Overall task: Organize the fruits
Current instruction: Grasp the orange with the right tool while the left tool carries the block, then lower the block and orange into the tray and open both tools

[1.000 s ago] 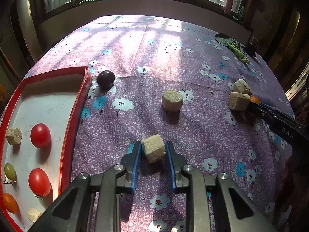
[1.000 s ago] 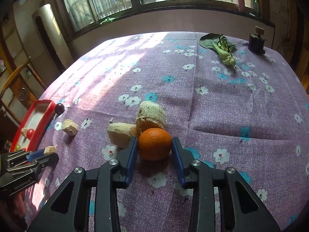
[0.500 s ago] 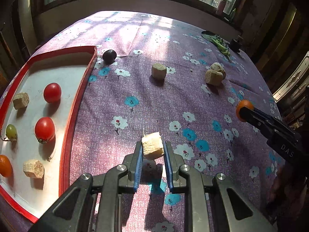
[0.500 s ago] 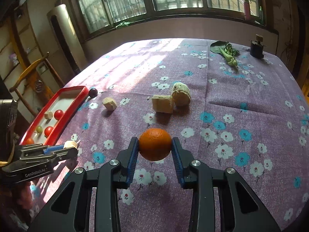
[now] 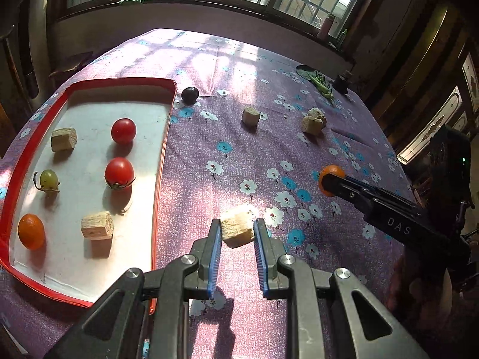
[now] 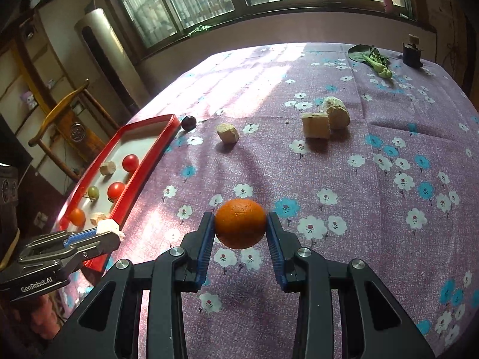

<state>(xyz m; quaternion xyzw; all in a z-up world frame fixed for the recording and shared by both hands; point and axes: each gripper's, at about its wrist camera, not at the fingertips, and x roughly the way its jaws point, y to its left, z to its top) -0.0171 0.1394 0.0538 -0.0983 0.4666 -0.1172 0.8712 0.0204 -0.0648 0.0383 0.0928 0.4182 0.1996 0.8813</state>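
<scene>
Both grippers clamped: chunk (image 5: 238, 229), orange (image 6: 240, 223).

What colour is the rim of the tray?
Red, around a white floor; the tray shows best in the left wrist view.

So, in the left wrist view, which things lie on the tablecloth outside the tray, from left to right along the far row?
dark plum → single pale cut chunk → pair of pale chunks → leafy green vegetable → small dark object
</scene>
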